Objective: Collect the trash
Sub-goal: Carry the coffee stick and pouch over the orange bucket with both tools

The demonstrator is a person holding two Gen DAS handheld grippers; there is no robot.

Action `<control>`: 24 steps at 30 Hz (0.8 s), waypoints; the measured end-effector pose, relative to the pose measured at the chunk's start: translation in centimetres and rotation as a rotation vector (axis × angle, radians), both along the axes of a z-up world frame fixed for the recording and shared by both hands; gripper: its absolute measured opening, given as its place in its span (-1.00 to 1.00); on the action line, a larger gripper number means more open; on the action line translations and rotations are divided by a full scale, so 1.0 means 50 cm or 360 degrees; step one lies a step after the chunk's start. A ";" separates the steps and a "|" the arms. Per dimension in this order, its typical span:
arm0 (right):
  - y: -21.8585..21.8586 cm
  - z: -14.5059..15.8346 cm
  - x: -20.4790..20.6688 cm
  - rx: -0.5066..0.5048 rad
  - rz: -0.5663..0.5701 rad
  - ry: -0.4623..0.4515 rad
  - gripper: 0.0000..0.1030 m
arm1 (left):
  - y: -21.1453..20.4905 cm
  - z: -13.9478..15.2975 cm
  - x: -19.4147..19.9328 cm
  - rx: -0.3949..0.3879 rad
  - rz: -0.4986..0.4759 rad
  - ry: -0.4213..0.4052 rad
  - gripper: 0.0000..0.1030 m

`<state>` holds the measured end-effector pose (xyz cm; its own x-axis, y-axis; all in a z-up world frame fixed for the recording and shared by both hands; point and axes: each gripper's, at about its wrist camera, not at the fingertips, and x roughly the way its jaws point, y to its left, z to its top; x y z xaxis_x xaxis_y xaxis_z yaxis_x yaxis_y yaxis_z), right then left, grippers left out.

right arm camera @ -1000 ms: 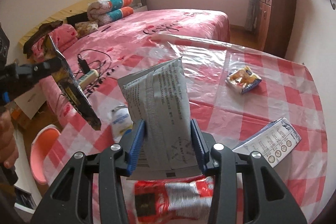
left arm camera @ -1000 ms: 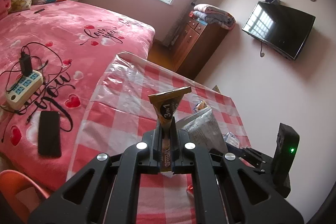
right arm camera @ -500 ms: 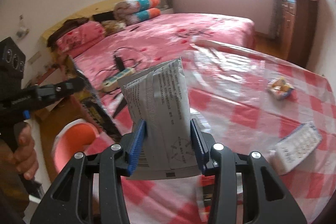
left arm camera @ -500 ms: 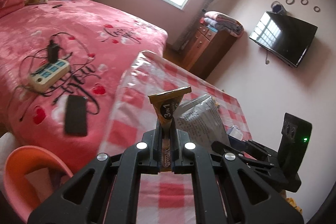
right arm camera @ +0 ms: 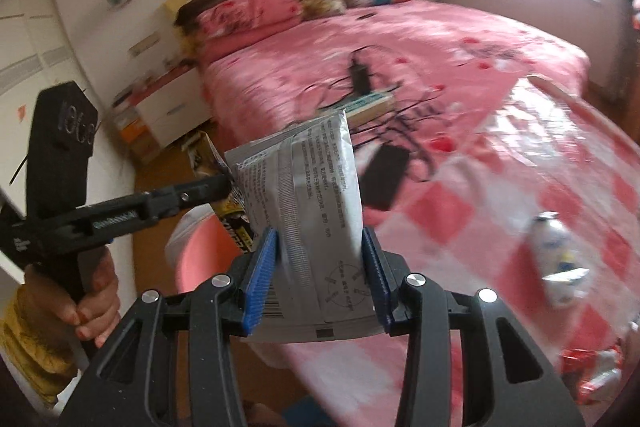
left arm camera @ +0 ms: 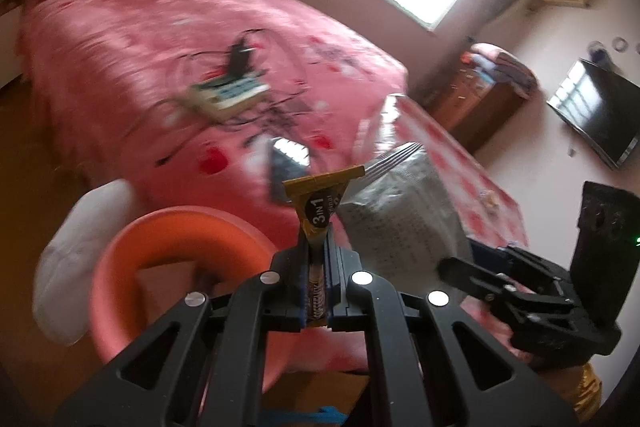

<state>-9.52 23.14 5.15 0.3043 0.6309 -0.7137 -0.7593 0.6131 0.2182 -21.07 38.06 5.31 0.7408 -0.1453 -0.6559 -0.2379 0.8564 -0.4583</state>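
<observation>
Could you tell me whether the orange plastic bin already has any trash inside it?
Cannot tell: the orange plastic bin shows only its rim and inner wall; its bottom is hidden.

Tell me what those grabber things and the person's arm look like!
Each tool is black plastic with cut-out triangle holes and shiny silver screws. The right tool has ridged blue pads; so does the left tool. A black box with a green light sits on the right one. The left hand has a mustard-yellow knitted sleeve.

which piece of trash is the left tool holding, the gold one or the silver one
The narrow gold 3-in-1 sachet, pinched in the left tool; the wide silver packet sits in the right tool.
</observation>
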 end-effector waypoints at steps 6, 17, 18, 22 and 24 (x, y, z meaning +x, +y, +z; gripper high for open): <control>0.106 -0.062 -0.024 -0.0097 0.0135 0.0081 -0.08 | 0.071 -0.074 -0.043 0.0009 0.0152 0.0121 -0.85; 0.026 -0.059 -0.010 0.0000 -0.0138 -0.0036 0.75 | 0.095 -0.156 -0.039 0.0139 0.0228 0.0280 0.02; 0.004 -0.054 -0.008 0.0031 -0.0180 -0.0054 0.75 | 0.091 -0.153 -0.036 0.0156 0.0225 0.0273 0.08; -0.053 -0.044 -0.006 0.0090 -0.0286 -0.0117 0.75 | 0.069 -0.138 -0.023 0.0238 0.0194 0.0250 0.18; -0.081 -0.039 -0.010 0.0110 -0.0331 -0.0175 0.75 | 0.052 -0.126 -0.017 0.0261 0.0172 0.0218 0.22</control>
